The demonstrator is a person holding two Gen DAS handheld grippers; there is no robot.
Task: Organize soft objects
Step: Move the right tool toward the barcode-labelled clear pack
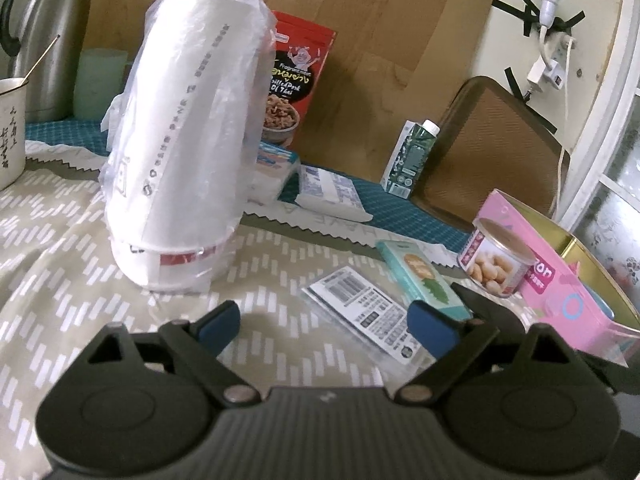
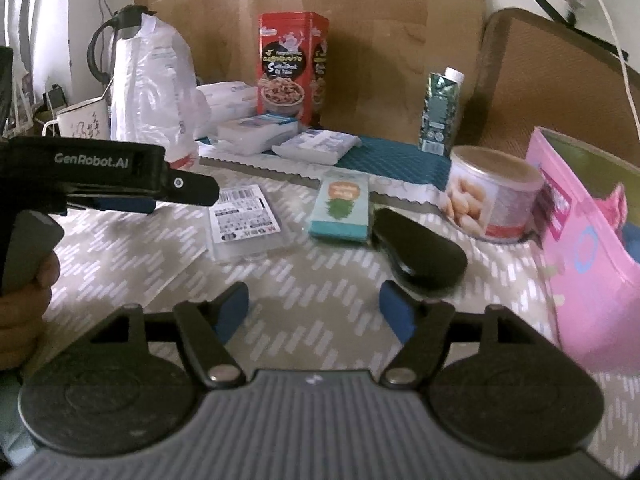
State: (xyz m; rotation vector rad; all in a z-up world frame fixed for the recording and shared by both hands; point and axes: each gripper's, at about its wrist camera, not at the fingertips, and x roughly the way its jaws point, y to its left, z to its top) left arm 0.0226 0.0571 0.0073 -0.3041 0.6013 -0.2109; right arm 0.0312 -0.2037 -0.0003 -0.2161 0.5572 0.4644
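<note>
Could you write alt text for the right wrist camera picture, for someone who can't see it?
An open black two-finger right gripper hovers empty over a beige patterned tablecloth, facing a flat clear barcode packet, a teal carton and a round nut tin. The left gripper reaches in beside it.

"GenRobot.AI" is printed in white on the black body of the left gripper (image 2: 120, 196). "Fragrant meat" is read on the red cardboard snack box (image 1: 298, 80). Barcodes, unreadable, are seen on the flat clear-wrapped white packet (image 2: 246, 220).
</note>
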